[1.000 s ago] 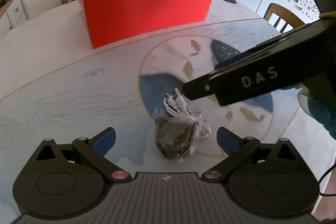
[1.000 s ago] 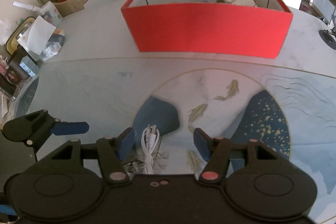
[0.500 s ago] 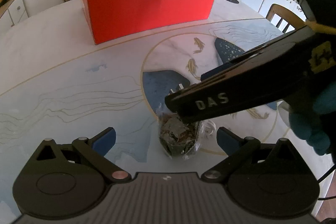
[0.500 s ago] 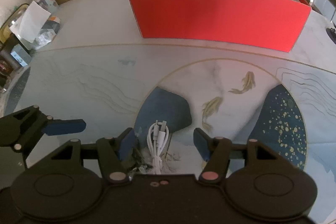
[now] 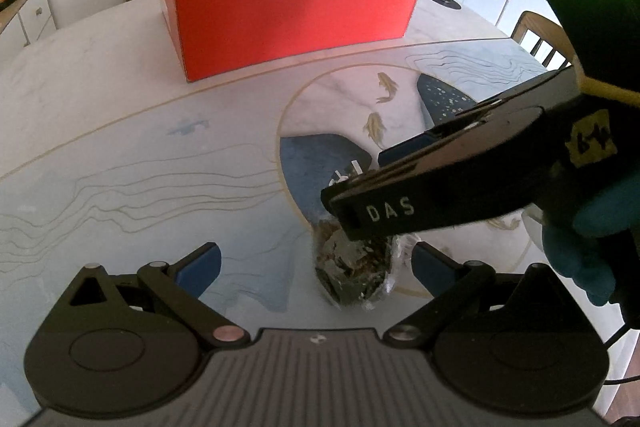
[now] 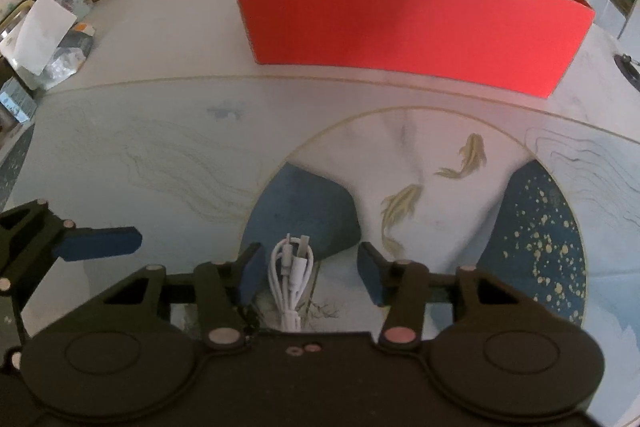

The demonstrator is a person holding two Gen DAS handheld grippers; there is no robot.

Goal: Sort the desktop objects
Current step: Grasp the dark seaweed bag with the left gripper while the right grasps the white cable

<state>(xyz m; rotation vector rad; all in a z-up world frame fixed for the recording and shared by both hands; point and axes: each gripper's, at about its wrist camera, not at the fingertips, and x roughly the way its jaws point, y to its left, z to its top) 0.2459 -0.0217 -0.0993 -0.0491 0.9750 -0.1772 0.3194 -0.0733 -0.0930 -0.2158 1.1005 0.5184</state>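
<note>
A: What has changed at the right gripper (image 6: 308, 269)?

B: It has come down over the coiled white cable (image 6: 291, 281), and its jaws have just been closing. The cable now lies between the blue pads, but I see a gap on each side, so they are not pressing on it yet. Released, then, though narrowing.

A: And the left gripper (image 5: 316, 263)?

B: It hangs where it was, jaws wide apart, nothing held. The clear bag of dark dried leaves (image 5: 352, 273) lies on the bench just ahead of it, between its fingers but apart from both.

A: Where do those two things sit on the bench?

B: Together, at the near side of the bench (image 5: 120, 131), on the painted circle with the fish, by the blue patch. In the left view the right gripper's finger crosses over the bag and hides most of the cable; only the plug ends (image 5: 348, 175) show beyond it.

A: And the red box (image 6: 404, 27)?

B: Toward the far edge, well apart from both things, with some pale items already inside.

A: So what does this mean for the sorting?

B: I judge the cable is the piece in hand: the grasp is nearly made, then lift and carry to the box. The bag is tangled close against it and may drag along.
</note>
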